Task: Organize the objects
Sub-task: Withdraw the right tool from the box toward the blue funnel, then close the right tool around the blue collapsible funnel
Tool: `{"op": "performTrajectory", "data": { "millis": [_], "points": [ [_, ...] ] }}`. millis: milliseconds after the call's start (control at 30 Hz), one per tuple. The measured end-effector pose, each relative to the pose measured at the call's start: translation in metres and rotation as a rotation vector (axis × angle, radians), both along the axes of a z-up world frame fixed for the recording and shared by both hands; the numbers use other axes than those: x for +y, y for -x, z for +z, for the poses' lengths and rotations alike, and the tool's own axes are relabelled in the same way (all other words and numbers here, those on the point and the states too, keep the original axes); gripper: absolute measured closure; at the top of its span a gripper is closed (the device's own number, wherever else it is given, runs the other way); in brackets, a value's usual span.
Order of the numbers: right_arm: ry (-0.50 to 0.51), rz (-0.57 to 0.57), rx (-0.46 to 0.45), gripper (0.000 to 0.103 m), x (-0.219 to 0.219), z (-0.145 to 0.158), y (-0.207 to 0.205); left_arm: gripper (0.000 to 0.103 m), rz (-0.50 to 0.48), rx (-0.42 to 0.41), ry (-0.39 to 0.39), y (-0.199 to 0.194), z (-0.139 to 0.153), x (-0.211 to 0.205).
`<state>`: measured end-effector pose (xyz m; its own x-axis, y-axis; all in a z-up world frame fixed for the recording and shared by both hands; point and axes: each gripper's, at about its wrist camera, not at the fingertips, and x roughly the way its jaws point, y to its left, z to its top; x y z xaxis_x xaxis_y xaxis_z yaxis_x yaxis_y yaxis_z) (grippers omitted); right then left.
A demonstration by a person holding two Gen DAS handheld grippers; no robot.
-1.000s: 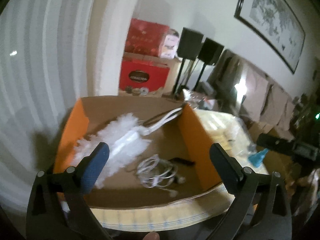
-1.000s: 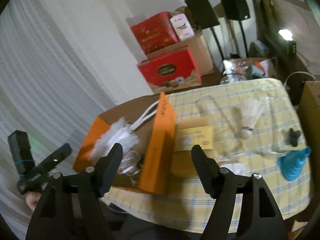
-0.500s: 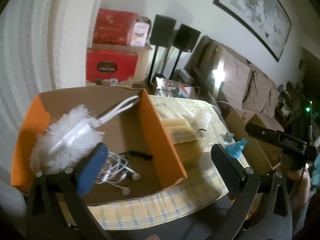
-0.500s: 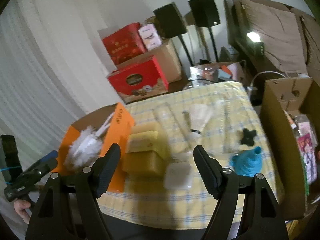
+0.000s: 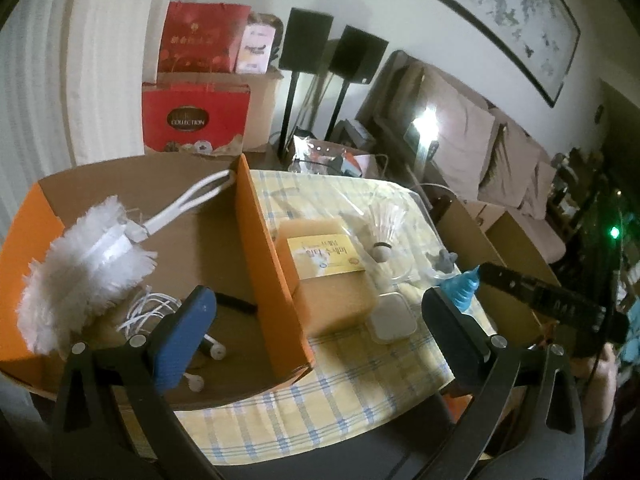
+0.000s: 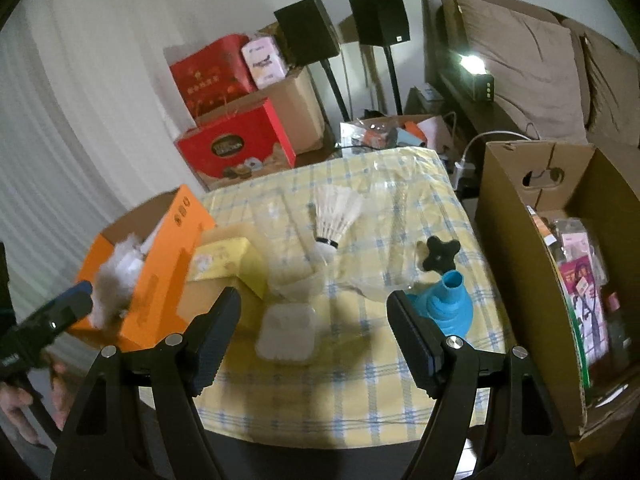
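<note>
The left gripper (image 5: 318, 320) is spread wide and holds nothing, hovering over the orange box (image 5: 272, 264) wall. In the box at 9 o'clock lie a white duster (image 5: 80, 264) and earphones (image 5: 148, 312), partly hidden by a finger. The right gripper (image 6: 314, 338) gapes empty above a white case (image 6: 286, 332) on the checked surface (image 6: 360, 384). A shuttlecock (image 6: 334, 216) stands at 12, a blue funnel (image 6: 446, 304) at 3. The yellow box (image 6: 228, 260) is blurred.
</note>
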<state>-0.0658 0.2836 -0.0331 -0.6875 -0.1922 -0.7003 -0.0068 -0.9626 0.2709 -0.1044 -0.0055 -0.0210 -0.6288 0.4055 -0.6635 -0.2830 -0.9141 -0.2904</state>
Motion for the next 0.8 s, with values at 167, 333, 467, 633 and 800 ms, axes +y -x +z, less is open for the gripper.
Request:
{"op": "performTrajectory", "data": {
  "millis": [167,333,467,633,800],
  "points": [
    [-0.032,-0.017,-0.010,0.026,0.003,-0.011,0.000,0.000,-0.011,0.000,0.027,0.002,-0.003,0.014],
    [-0.078,-0.072,-0.001,0.026,0.021,-0.012,-0.003,0.000,-0.039,0.001,0.024,0.004,-0.003,0.030],
    [-0.123,-0.131,0.003,0.026,0.040,-0.014,-0.007,0.000,-0.091,-0.007,0.041,0.003,-0.009,0.052],
    [-0.135,-0.161,-0.014,0.031,0.058,-0.024,-0.006,0.000,-0.144,-0.011,0.065,-0.004,-0.019,0.079],
    [-0.138,-0.149,-0.025,0.046,0.062,-0.034,-0.003,0.001,-0.173,-0.019,0.092,-0.007,-0.030,0.101]
  ]
}}
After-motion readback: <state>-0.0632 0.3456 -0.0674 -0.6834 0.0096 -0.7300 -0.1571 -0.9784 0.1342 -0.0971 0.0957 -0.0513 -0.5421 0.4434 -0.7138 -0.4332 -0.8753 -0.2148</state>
